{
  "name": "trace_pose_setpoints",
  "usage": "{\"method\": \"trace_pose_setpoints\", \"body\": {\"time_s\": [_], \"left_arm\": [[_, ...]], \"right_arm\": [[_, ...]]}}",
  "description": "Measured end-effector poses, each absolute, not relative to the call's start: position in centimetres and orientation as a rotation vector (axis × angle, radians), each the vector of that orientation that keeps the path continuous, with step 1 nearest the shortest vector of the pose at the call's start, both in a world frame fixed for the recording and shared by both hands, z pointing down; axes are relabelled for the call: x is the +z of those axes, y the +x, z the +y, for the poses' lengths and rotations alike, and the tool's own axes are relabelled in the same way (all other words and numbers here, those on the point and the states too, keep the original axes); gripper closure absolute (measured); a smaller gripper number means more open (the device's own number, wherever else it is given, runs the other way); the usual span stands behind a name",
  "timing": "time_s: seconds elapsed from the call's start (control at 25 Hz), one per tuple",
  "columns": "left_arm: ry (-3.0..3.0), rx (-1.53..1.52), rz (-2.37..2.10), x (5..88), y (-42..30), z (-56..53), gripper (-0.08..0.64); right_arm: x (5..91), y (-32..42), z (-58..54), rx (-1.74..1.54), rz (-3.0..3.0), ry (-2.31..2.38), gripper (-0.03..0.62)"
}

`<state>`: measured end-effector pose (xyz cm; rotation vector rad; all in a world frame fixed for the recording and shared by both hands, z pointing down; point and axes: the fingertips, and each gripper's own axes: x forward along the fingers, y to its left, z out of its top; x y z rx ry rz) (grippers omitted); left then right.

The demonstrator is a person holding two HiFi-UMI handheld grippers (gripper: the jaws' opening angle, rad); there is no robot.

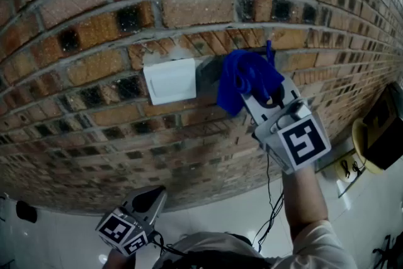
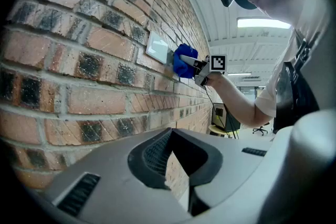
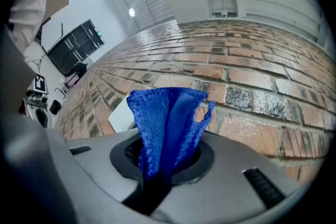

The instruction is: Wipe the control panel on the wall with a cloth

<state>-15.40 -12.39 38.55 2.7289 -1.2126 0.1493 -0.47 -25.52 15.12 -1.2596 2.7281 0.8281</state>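
My left claw [image 1: 153, 198] hangs low by the brick wall [image 1: 94, 22], its jaws closed with nothing in them. The white control panel [image 1: 170, 80] sits on the wall. Just to its right, my right claw [image 3: 157, 165] is clamped on the blue cloth [image 1: 242, 79], which is bunched against the bricks.

We see a wall [image 1: 94, 22] of red-brown brick, many bricks blotched black, with pale grey mortar lines. The control panel [image 1: 170, 80] is plain white. Just right of the panel, the cloth [image 1: 242, 82] is bright blue. The right gripper [image 1: 263, 90] beside the panel and the left gripper [image 1: 157, 195] below it are grey, with black-lined fingers [image 3: 128, 153] and black-and-white marker cubes [image 1: 304, 140].
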Motion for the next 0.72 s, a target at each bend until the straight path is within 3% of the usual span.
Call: {"method": "trace_pose_setpoints", "body": {"time_s": [0.48, 0.72], "left_arm": [[2.672, 0.126, -1.297, 39.3, -11.3, -12.7, 0.557], [2.659, 0.171, -1.303, 38.9, -10.6, -12.4, 0.557]], "right_arm": [[15.0, 13.9, -28.9, 0.864, 2.622, -1.51, 0.503], [15.3, 14.9, -28.4, 0.819, 2.611, -1.515, 0.503]]}}
